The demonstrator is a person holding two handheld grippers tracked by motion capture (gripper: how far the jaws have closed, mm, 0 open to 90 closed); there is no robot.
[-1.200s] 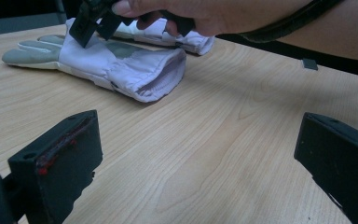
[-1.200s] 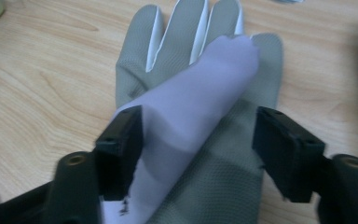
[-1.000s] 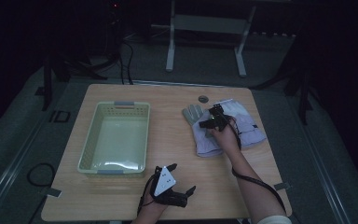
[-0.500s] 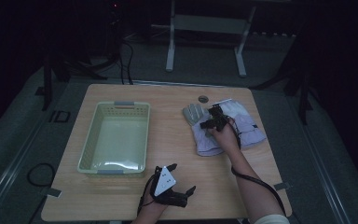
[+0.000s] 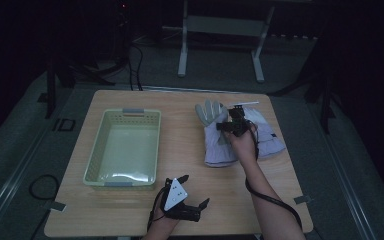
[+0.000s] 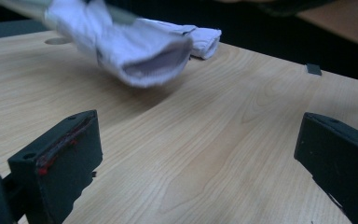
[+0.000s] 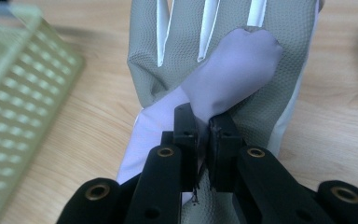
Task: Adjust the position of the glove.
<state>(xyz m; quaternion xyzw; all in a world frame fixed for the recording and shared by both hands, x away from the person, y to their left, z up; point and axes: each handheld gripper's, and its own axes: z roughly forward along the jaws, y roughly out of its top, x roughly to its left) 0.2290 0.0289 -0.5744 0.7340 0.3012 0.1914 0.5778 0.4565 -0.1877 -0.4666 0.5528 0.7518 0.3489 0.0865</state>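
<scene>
- The right gripper (image 7: 204, 133) has its fingers (image 7: 185, 126) pinched almost together on a fold of lilac cloth, the thumb of the near glove (image 7: 228, 70).
- That glove lies palm up on the surface (image 5: 190, 150), to the right of the basket (image 5: 123, 147); its grey dotted palm and fingers point away from the person.
- In the high view the right gripper (image 5: 234, 126) sits over the glove (image 5: 215, 140), well right of the basket.
- A second glove (image 5: 266, 137) lies just beside the first, on the side away from the basket; whether the two touch I cannot tell.
- The left gripper (image 5: 182, 197) is at the near edge of the surface, just below the basket's right corner.
- Its fingers (image 6: 58, 161) stand wide apart with only bare wood between them, holding nothing.
- In the left gripper view the gloves' open cuffs (image 6: 154, 60) lie farther off on the surface.
</scene>
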